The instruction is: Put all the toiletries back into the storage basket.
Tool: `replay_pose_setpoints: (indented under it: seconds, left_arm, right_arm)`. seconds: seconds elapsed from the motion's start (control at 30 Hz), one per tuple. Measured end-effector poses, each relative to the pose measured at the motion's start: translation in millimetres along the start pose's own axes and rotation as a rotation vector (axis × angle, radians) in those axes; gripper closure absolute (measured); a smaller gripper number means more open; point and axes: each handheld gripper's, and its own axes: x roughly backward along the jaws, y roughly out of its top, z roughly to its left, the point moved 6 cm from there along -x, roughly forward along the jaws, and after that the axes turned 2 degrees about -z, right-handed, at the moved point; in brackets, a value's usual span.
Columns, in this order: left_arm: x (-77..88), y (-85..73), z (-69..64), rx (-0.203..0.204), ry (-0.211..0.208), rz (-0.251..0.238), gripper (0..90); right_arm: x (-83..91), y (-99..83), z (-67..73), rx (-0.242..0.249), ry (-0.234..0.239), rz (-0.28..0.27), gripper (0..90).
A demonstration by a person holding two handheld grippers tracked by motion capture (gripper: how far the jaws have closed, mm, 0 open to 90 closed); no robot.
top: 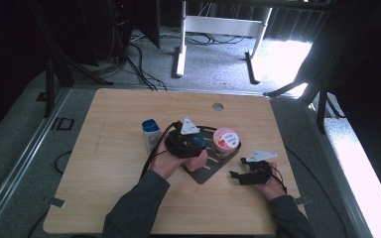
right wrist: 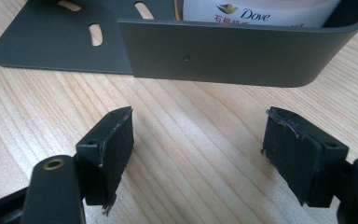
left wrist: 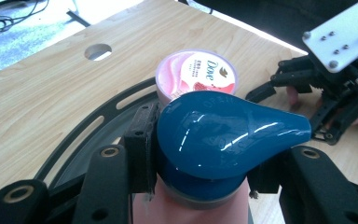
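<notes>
While the left gripper point(left wrist: 200, 186) clamps the blue-capped bottle point(left wrist: 223, 135), lower it upright into the rack point(top: 218, 166) near the table's centre; the right gripper point(right wrist: 198, 158) stands open, empty.

Light wood-grain table point(top: 114, 173), rounded corners, 1 round cable hole point(top: 218, 106) near the far edge. Lying directly on it, about mid-surface: 1 dark grey metal caddy tray point(top: 209, 172) with slotted base and curved wall; 1 small white bottle with blue cap point(top: 151, 133), upright, just left of that tray.
</notes>
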Motion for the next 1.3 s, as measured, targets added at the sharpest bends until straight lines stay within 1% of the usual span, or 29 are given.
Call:
replay_pose_setpoints:
  seconds: [0.13,0.23,0.47,0.77,1.07,1.2,1.3]
  left_arm:
    - [-4.1,0.3,2.9,0.002,0.009,0.008,52.8]
    - [-6.7,0.7,5.5,0.014,0.016,0.007,52.9]
    - [-11.4,3.1,10.0,0.021,0.030,0.008,52.9]
    - [-16.5,8.5,17.1,0.031,0.047,0.005,52.9]
    - [-23.6,16.3,22.9,0.026,0.057,0.011,52.9]
    - [-26.7,18.9,26.4,0.037,0.065,0.005,52.8]
    - [-29.6,20.7,28.1,0.036,0.073,0.006,52.9]
  right_arm:
    - [0.0,0.0,0.0,0.000,0.000,0.000,24.3]
    - [0.0,0.0,0.1,-0.001,0.001,-0.001,24.3]
    - [-0.1,0.0,0.1,0.000,0.000,-0.001,24.3]
    - [-0.1,0.0,0.1,0.000,0.001,0.000,24.2]
    - [-0.1,0.0,0.2,0.000,0.001,0.000,24.3]
    - [-0.1,0.0,0.1,0.000,0.001,-0.001,24.2]
    - [0.0,0.0,0.1,-0.001,0.002,-0.001,24.3]
